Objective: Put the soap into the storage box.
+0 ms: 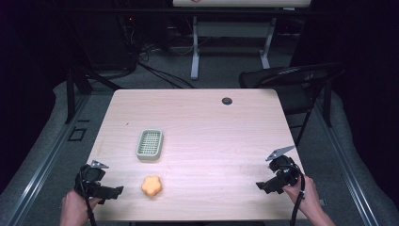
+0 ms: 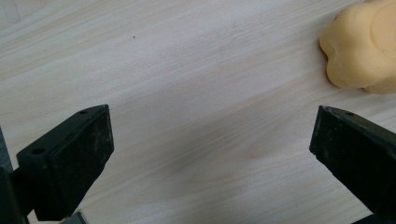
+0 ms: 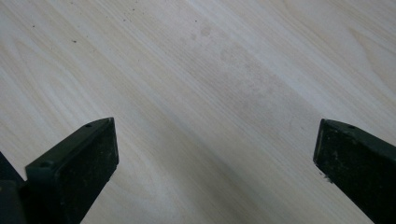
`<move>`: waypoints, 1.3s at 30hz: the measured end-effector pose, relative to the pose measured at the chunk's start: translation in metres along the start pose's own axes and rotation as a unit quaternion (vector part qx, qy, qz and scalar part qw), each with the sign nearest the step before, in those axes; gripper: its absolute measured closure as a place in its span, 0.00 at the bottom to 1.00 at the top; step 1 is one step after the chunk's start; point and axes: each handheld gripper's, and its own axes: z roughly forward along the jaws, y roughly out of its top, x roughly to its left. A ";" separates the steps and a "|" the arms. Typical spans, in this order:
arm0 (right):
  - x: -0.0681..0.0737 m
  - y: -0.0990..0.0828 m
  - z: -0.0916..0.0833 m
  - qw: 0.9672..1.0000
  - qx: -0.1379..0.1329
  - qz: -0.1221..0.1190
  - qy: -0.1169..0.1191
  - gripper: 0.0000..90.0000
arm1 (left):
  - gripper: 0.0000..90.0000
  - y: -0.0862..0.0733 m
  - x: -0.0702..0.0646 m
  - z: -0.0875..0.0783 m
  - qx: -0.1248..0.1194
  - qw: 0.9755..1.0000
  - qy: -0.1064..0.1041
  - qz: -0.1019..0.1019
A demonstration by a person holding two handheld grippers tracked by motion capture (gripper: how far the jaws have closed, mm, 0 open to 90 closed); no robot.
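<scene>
Well, pale orange flower-shaped sponge (image 1: 152,186), lobed, beside wide-open, empty left tongs (image 1: 118,190)

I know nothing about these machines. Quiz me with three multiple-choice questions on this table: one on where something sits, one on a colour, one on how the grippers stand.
1. Where does the orange flower-shaped piece lie?
A. Inside the basket
B. On the table, nearer the person than the basket
C. Between the right gripper's jaws

2. What colour is the small slotted basket?
A. Pale green
B. Red
C. Black

3. How does the left gripper stand?
A. Shut on the orange piece
B. Open, holding nothing
C. Shut on the basket

Answers:
1 B: in the high view it rests on bare wood of the table, apart from the basket.
2 A: its rim and grid look pale green.
3 B: its own view shows the jaws wide apart over bare wood.
</scene>
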 end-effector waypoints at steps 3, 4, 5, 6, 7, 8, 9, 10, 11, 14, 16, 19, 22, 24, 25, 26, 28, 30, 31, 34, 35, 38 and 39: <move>0.000 -0.002 0.001 1.000 0.009 0.000 0.005 0.00 | 0.00 0.003 -0.002 0.001 0.011 1.000 -0.005 0.006; 0.000 -0.003 0.001 1.000 0.012 0.000 0.006 0.00 | 0.00 0.004 -0.003 0.002 0.017 1.000 -0.012 0.002; 0.000 -0.003 0.001 1.000 0.014 -0.003 0.004 0.00 | 0.00 0.004 -0.004 0.003 0.021 1.000 -0.023 -0.002; 0.000 -0.003 0.001 1.000 0.014 -0.003 0.004 0.00 | 0.00 0.004 -0.004 0.003 0.021 1.000 -0.023 -0.002; 0.001 -0.003 0.001 1.000 0.008 0.001 0.002 0.00 | 0.00 0.005 -0.007 0.004 0.028 0.999 -0.025 0.002; 0.001 -0.003 0.001 1.000 0.008 0.001 0.002 0.00 | 0.00 0.005 -0.007 0.004 0.028 0.999 -0.025 0.002; 0.001 -0.002 0.001 1.000 0.012 -0.002 0.004 0.00 | 0.00 0.005 -0.010 0.004 0.033 0.999 -0.025 0.009; 0.001 -0.001 0.001 1.000 0.015 -0.005 0.002 0.00 | 0.00 0.005 -0.011 0.004 0.034 0.999 -0.026 0.010; 0.001 -0.001 0.002 1.000 0.018 -0.005 0.005 0.00 | 0.00 0.005 -0.011 0.004 0.034 0.999 -0.026 0.010; 0.003 0.000 0.005 1.000 0.026 -0.013 0.002 0.00 | 0.00 0.007 -0.015 0.003 0.035 0.999 -0.026 0.013; 0.003 0.000 0.006 0.999 0.030 -0.017 0.003 0.00 | 0.00 0.010 -0.019 0.003 0.041 0.999 -0.024 0.026; 0.003 0.001 0.006 0.999 0.034 -0.024 0.006 0.00 | 0.00 0.013 -0.023 0.003 0.049 0.998 -0.023 0.034; 0.007 0.002 0.006 0.999 0.031 -0.025 0.009 0.00 | 0.00 0.014 -0.027 0.004 0.057 0.997 -0.024 0.042; 0.009 0.002 0.004 0.999 0.034 -0.034 0.006 0.00 | 0.00 0.016 -0.030 0.004 0.059 0.997 -0.023 0.050; 0.010 0.002 0.004 0.999 0.036 -0.037 0.001 0.00 | 0.00 0.016 -0.030 0.004 0.059 0.997 -0.023 0.050; 0.010 0.003 0.004 0.999 0.037 -0.038 0.000 0.00 | 0.00 0.018 -0.032 0.004 0.065 0.996 -0.021 0.058; 0.008 0.003 0.006 0.998 0.040 -0.038 0.003 0.00 | 0.00 0.021 -0.036 0.006 0.073 0.995 -0.022 0.070; 0.007 0.002 0.008 0.999 0.040 -0.028 0.007 0.00 | 0.00 0.024 -0.039 0.008 0.075 0.994 -0.023 0.079; 0.006 0.002 0.008 0.999 0.040 -0.027 0.006 0.00 | 0.00 0.026 -0.042 0.008 0.075 0.993 -0.023 0.083; 0.007 0.001 0.007 0.999 0.044 -0.031 0.005 0.00 | 0.00 0.030 -0.048 0.010 0.076 0.992 -0.027 0.094; 0.007 0.001 0.007 0.999 0.043 -0.031 0.005 0.00 | 0.00 0.031 -0.050 0.010 0.075 0.992 -0.028 0.098; 0.008 0.002 0.007 0.998 0.046 -0.031 0.007 0.00 | 0.00 0.034 -0.054 0.012 0.077 0.991 -0.031 0.106; 0.008 0.002 0.007 0.998 0.050 -0.033 0.004 0.00 | 0.00 0.035 -0.055 0.013 0.080 0.990 -0.031 0.111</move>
